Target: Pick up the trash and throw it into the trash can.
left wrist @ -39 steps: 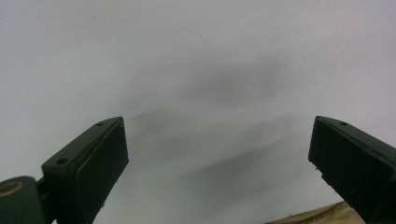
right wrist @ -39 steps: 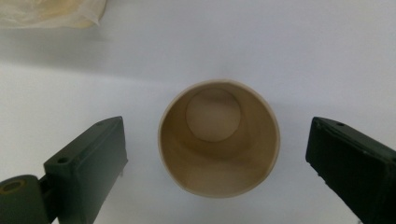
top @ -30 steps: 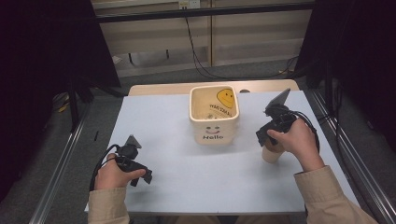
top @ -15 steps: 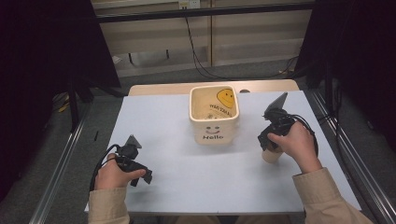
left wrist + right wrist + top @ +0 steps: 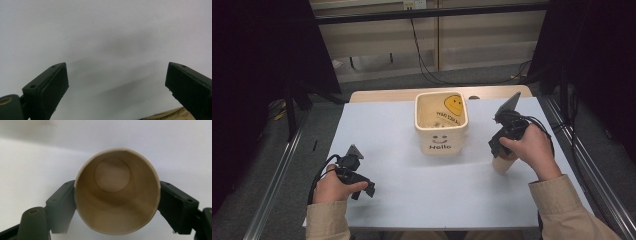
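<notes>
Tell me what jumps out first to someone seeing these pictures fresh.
The cream square bin with a yellow smiley and "Hello" stands mid-table toward the far edge. To its right, the right tool has its jaws pressed on both sides of an empty tan paper cup. At the near left, the left tool hangs open over the bare white table.

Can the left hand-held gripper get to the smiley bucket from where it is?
Probably yes. The left hand-held gripper is open over bare table, and nothing lies between it and the bucket, though the arm would need to stretch forward.
</notes>
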Motion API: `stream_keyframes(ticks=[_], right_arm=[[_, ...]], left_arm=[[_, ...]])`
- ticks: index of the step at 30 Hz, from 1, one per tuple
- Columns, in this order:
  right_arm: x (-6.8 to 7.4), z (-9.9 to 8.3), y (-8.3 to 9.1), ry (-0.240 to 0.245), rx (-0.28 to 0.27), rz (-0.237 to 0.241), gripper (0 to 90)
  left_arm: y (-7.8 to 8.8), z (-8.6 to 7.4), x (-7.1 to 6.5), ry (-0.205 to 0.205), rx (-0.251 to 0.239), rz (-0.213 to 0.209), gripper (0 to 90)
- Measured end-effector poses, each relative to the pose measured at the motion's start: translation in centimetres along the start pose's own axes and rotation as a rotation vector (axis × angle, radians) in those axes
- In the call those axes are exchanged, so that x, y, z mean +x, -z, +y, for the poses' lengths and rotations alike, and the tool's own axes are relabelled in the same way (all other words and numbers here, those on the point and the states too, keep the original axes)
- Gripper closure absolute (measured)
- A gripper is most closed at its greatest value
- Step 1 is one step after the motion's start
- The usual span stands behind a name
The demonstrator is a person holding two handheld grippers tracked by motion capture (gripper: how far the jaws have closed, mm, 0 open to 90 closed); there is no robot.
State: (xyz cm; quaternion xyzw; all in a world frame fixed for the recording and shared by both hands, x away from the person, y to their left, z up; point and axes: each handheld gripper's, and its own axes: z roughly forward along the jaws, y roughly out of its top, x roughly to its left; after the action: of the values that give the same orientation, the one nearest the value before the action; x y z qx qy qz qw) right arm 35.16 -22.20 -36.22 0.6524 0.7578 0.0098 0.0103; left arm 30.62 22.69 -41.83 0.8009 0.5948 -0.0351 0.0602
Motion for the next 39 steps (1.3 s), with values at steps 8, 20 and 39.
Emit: stream_keyframes(ticks=[8, 20, 39], right_arm=[[-0.3, 0.6, 3.2, 0.000, -0.004, -0.002, 21.2], [-0.8, 1.7, 7.7, -0.002, -0.007, -0.021, 21.2], [-1.2, 3.7, 13.4, -0.024, -0.031, -0.050, 21.2]], left_arm=[[0.0, 0.0, 0.0, -0.010, 0.000, 0.003, 4.6], [0.0, 0.1, 0.0, -0.031, 0.010, 0.001, 4.6], [0.4, -0.2, 0.2, -0.037, -0.006, -0.024, 4.6]])
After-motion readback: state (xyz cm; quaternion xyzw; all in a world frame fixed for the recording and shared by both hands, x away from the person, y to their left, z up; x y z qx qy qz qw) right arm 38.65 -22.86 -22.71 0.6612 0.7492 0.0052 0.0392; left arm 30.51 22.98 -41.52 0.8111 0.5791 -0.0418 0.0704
